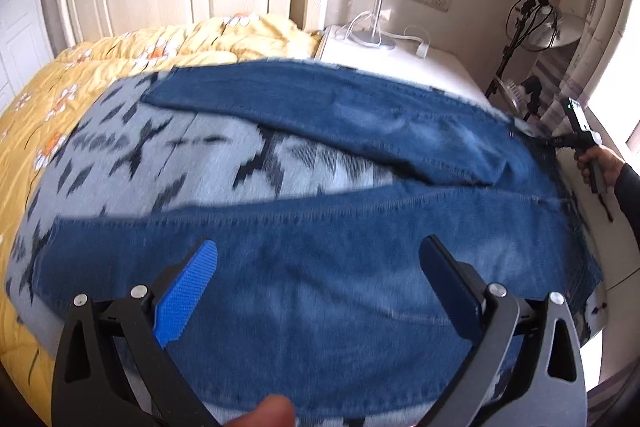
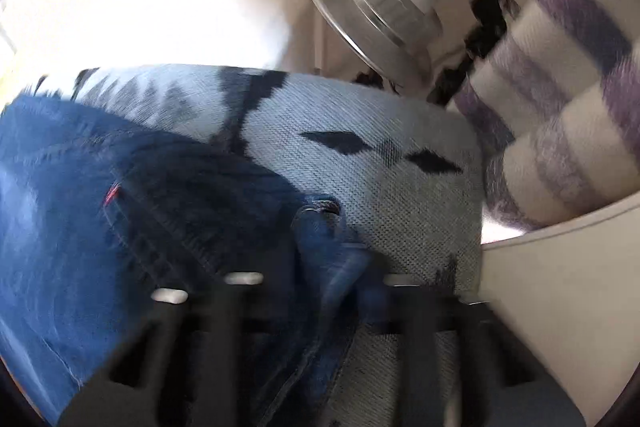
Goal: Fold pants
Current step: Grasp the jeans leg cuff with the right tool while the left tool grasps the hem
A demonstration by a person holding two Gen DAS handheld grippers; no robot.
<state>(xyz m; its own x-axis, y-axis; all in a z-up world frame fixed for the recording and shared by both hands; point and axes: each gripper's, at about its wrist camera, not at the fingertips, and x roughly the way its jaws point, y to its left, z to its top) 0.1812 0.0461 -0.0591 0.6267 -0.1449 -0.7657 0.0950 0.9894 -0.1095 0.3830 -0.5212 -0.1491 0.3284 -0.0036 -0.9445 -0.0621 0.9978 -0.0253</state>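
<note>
Left gripper (image 1: 320,267) hovering, fingers wide, over jeans (image 1: 304,267); right gripper (image 2: 320,279) pinching waistband fold. Advice: grab leg hem squarely, keeping seams aligned.

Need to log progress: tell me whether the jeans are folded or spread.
Spread: the jeans lie flat with both legs apart, grey blanket showing between them.

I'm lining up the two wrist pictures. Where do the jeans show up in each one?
Left wrist: the jeans stretch across the middle, legs spread leftward, waist at right.
Right wrist: their waist end fills the lower left.
Shared landmark: the grey patterned blanket underneath.
</note>
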